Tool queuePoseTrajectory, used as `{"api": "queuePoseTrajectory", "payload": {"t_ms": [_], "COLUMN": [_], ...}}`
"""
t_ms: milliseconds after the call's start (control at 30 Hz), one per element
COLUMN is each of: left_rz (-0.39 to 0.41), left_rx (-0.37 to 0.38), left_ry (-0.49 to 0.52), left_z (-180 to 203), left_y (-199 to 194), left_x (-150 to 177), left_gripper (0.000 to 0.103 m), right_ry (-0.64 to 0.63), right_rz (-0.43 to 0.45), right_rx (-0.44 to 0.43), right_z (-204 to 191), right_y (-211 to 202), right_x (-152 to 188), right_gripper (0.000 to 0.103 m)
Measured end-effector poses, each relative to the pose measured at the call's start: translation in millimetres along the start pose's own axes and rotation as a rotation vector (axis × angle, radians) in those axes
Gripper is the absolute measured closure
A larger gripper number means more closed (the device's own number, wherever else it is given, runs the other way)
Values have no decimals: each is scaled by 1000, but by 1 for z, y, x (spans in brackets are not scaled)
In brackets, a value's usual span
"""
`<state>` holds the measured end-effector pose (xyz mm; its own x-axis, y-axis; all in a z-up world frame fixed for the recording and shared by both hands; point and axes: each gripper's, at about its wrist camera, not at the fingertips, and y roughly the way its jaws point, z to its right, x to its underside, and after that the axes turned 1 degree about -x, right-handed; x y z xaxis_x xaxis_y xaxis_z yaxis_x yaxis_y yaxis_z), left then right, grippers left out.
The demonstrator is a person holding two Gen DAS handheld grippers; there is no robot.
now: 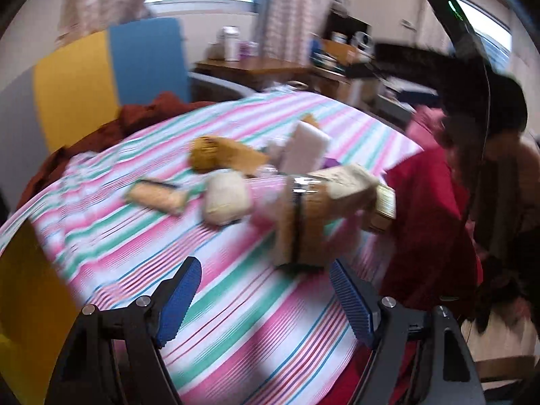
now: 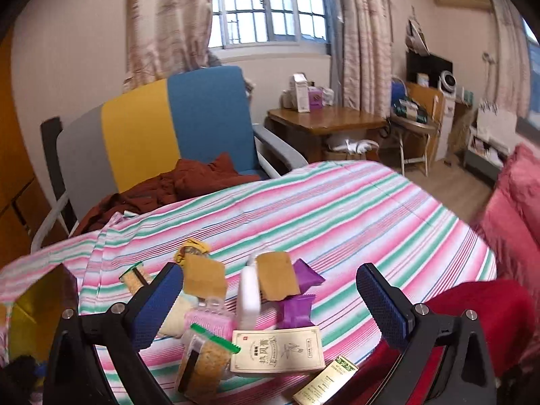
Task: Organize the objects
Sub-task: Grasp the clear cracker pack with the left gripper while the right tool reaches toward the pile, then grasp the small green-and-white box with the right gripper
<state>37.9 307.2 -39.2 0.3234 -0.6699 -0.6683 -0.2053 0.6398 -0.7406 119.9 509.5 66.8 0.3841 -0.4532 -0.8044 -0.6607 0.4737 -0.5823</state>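
Note:
A pile of small items lies on the striped bed cover (image 2: 354,209). In the right wrist view I see a cream medicine box (image 2: 276,351), a snack pack with a green edge (image 2: 202,368), two brown sachets (image 2: 204,280), purple packets (image 2: 297,310), a white bottle (image 2: 248,297) and a pink item (image 2: 209,324). My right gripper (image 2: 270,300) is open above the pile and holds nothing. In the blurred left wrist view the snack pack (image 1: 300,229) lies just beyond my open, empty left gripper (image 1: 263,280), with a pale roll (image 1: 226,195) behind it.
A chair with grey, yellow and blue back (image 2: 152,128) holds a rust-red cloth (image 2: 175,185) behind the bed. A red cloth (image 2: 472,317) and pink pillow (image 2: 516,216) lie on the right. A wooden table (image 2: 324,121) stands farther back. A person (image 1: 499,155) is at the right.

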Motion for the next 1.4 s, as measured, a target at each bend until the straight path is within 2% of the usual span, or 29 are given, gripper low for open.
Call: {"api": "queuePoseTrajectory", "payload": {"t_ms": [100,267,367,467,533,567,800,867,1100,1167,1233,1267,1300,1367,1400], "left_rz": [-34,-95,-123,-129,-118,-116,-99,-96,-98,-95,-91,-86,-80,-67,-58], "left_rx": [56,53,45,37,40,53,77,75,49,46,44,44,45,41,42], "left_ry": [17,59,51,35,20,14,-26,-46,-89,-98,-104,-108,-112,-115,-118], "left_z": [11,26,26,22,19,17,4,-3,-18,-21,-24,-25,-26,-26,-26], "left_y": [28,73,92,102,103,102,81,70,47,44,41,38,35,28,23], "left_x": [-11,-20,-22,-22,-20,-17,2,9,32,35,36,37,37,39,39], "left_gripper": [23,23,24,37,44,54,54,54,54,54,54,54,54,54,54], "right_ry": [31,-7,-49,-111,-178,-215,-608,-659,-711,-714,-743,-765,-798,-790,-796], "right_rz": [-20,-49,-102,-190,-272,-311,-667,-725,-840,-848,-892,-909,-897,-884,-869], "right_rx": [-3,-6,-29,-75,-105,-123,-192,-181,-128,-117,-112,-100,-73,-83,-97], "right_z": [11,23,31,38,40,40,13,7,4,5,4,3,2,0,-3], "right_y": [5,7,11,20,28,31,64,72,89,88,90,91,89,84,77], "right_x": [-2,-4,-5,-2,4,7,59,71,92,94,103,109,112,111,110], "right_gripper": [0,0,0,0,0,0,0,0,0,4,22,23,30,38,46]}}
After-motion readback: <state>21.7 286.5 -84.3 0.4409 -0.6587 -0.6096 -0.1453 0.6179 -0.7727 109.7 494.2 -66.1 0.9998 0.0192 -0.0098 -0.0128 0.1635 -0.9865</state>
